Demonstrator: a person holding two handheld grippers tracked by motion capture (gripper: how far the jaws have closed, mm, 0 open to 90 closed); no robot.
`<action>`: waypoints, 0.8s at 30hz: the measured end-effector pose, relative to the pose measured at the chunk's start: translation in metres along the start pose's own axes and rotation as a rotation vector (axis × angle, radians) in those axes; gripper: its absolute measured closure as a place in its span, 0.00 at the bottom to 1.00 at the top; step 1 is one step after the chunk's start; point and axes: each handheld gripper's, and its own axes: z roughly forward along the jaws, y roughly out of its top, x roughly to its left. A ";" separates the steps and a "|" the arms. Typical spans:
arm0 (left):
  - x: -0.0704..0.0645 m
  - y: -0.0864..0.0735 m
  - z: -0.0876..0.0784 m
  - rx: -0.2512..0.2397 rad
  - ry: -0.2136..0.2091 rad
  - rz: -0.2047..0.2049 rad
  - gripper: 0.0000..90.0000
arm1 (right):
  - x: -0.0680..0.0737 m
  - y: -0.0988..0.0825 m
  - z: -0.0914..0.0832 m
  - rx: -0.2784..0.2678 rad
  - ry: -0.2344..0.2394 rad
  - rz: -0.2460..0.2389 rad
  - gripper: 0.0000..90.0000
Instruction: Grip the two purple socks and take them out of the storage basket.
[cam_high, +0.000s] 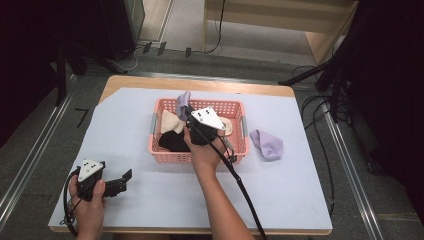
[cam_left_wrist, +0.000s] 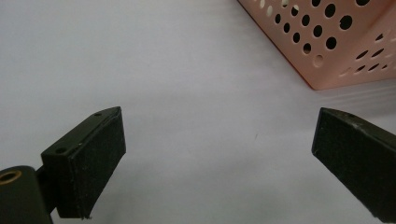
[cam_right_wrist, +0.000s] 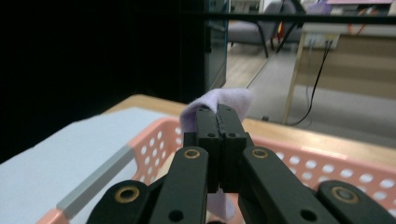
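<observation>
A pink perforated basket (cam_high: 240, 152) stands mid-table on the white cover, with a cream sock (cam_high: 170, 122) and a black sock (cam_high: 172, 141) inside it. Above the basket my right gripper (cam_high: 186, 107) is shut on a purple sock (cam_high: 184, 100); in the right gripper view the jaws press together on the purple sock (cam_right_wrist: 224, 100), which drapes over the gripper's tips (cam_right_wrist: 218, 112) and hangs below. A second purple sock (cam_high: 267, 144) lies on the table right of the basket. My left gripper (cam_high: 122, 180) rests low at the near left, open, with nothing between its fingers (cam_left_wrist: 93, 158).
The basket's corner (cam_left_wrist: 327, 51) rises ahead and to the right of the left gripper. The right gripper's cable (cam_high: 240, 185) trails along the forearm to the near edge. Beyond the table's far edge are floor rails, cables and a wooden desk (cam_high: 300, 20).
</observation>
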 end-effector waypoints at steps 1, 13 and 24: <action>0.000 0.000 0.000 -0.001 -0.001 0.001 0.04 | -0.001 0.002 -0.001 -0.014 0.000 -0.004 1.00; 0.000 0.000 0.000 -0.002 0.002 -0.003 0.04 | -0.021 0.019 -0.019 -0.155 -0.047 -0.033 1.00; -0.001 0.000 0.001 -0.005 0.002 -0.005 0.04 | -0.061 0.031 -0.044 -0.214 -0.136 -0.022 1.00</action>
